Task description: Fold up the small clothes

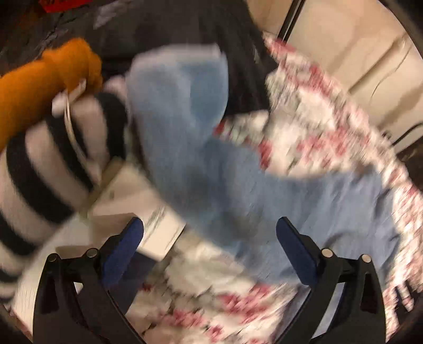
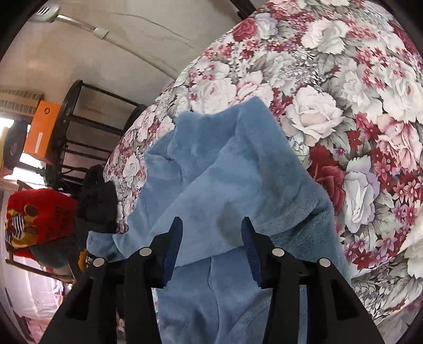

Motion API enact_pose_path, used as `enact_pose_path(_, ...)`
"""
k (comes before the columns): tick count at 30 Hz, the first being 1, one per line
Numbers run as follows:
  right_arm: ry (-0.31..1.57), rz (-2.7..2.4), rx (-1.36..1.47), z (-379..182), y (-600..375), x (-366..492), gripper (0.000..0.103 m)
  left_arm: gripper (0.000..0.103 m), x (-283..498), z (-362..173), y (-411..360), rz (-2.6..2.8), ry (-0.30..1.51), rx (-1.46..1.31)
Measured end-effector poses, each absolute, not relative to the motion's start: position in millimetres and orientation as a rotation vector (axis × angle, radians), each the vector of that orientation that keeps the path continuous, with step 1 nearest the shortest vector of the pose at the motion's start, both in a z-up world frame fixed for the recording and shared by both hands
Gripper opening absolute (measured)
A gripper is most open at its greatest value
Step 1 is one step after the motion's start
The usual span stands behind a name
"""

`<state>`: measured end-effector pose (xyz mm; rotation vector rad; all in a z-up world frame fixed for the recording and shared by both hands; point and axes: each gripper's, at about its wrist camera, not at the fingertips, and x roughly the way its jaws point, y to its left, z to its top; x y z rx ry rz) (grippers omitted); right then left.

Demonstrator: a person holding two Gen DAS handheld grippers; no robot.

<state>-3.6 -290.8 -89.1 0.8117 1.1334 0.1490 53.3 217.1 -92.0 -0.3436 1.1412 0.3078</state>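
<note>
A light blue fleece garment [image 2: 224, 172] lies crumpled on the floral bedspread [image 2: 357, 105]. In the blurred left wrist view the same blue garment [image 1: 211, 158] runs from the top centre down to between the fingers. My left gripper [image 1: 210, 232] is open and wide, hovering over the garment's lower part with nothing between the pads. My right gripper [image 2: 211, 232] is open, its fingers standing over a fold of the blue fleece without pinching it.
An orange knit piece [image 1: 45, 79] and a black-and-white striped garment [image 1: 39, 172] lie at the left, with a white box [image 1: 148, 219] beside them. Dark clothes [image 1: 171, 23] lie beyond. A black shelf rack [image 2: 87, 132], an orange box [image 2: 42, 129] and a red plush item [image 2: 39, 217] stand off the bed.
</note>
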Motion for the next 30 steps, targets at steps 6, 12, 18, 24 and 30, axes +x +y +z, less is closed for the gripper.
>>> enact_pose_path(6, 1.168, 0.139, 0.825, -106, -284, 11, 0.047, 0.076, 69, -94, 216, 0.339, 1.089, -0.268)
enact_pose_path(12, 1.170, 0.159, 0.816, -107, -275, 20, 0.047, 0.009, 61, -93, 245, 0.364, 1.089, -0.363)
enact_pose_path(18, 1.154, 0.184, 0.814, -98, -273, 18, 0.047, 0.008, 37, -33, 205, 0.272, 0.966, -0.299)
enact_pose_path(24, 1.134, 0.198, 0.813, -90, -274, 13, 0.047, 0.008, 31, -5, 124, 0.114, 0.938, -0.178)
enact_pose_path(30, 1.142, 0.187, 0.798, -93, -283, 9, 0.048, 0.008, 49, -3, 46, -0.013, 0.927, -0.080)
